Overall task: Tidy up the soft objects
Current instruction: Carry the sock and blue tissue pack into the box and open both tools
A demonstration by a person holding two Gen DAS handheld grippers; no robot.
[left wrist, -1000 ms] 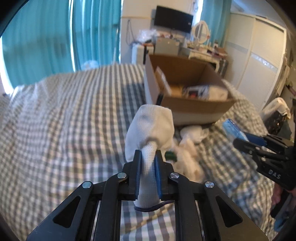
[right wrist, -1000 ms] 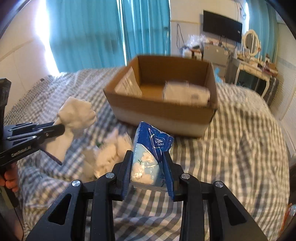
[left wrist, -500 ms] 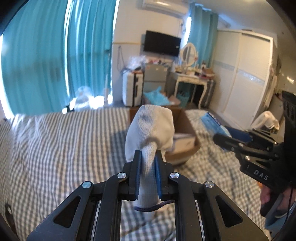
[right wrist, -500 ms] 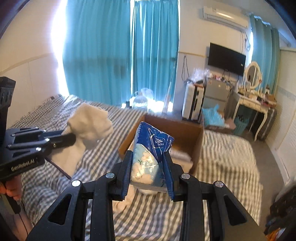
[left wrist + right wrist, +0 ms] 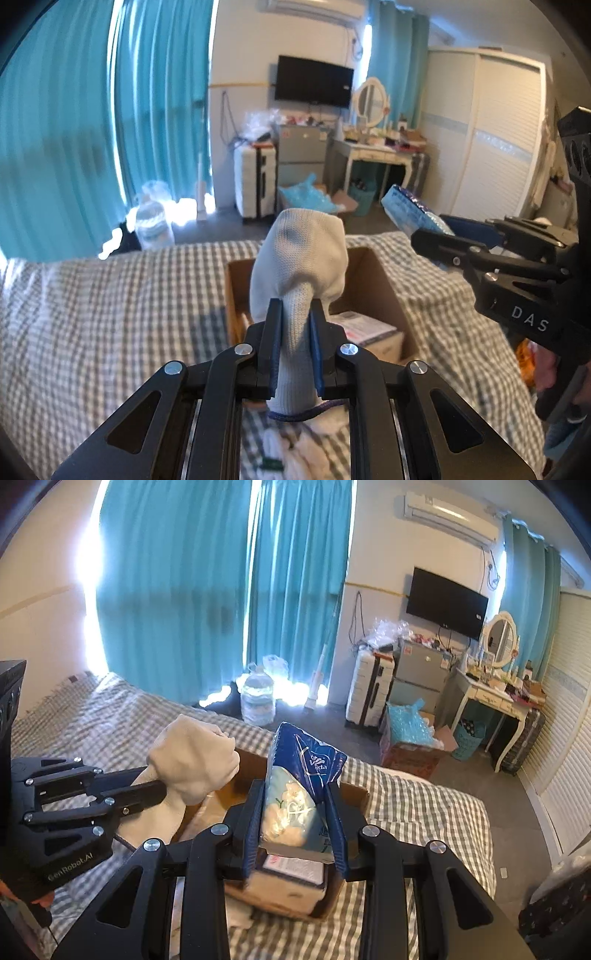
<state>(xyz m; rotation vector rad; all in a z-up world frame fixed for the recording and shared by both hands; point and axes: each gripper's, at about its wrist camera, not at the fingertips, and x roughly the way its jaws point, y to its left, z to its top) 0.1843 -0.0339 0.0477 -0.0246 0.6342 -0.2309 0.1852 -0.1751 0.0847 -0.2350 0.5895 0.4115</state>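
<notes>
My left gripper (image 5: 294, 325) is shut on a white knitted glove (image 5: 299, 258) and holds it above the open cardboard box (image 5: 384, 288) on the bed. It also shows in the right wrist view (image 5: 192, 760). My right gripper (image 5: 295, 812) is shut on a blue tissue pack (image 5: 301, 786), held over the same box (image 5: 354, 794). The pack shows in the left wrist view (image 5: 410, 214). A white packet (image 5: 369, 332) lies inside the box. Other white soft items (image 5: 306, 454) lie on the bed below my left gripper.
The bed has a grey checked cover (image 5: 110, 306). Teal curtains (image 5: 221, 590) hang behind it. A water jug (image 5: 258, 698), a white suitcase (image 5: 369, 694), a dressing table (image 5: 487, 698) and a white wardrobe (image 5: 491, 140) stand beyond the bed.
Both grippers have risen and moved forward with their loads, from low beside the box to above it. The view now takes in more of the room.
</notes>
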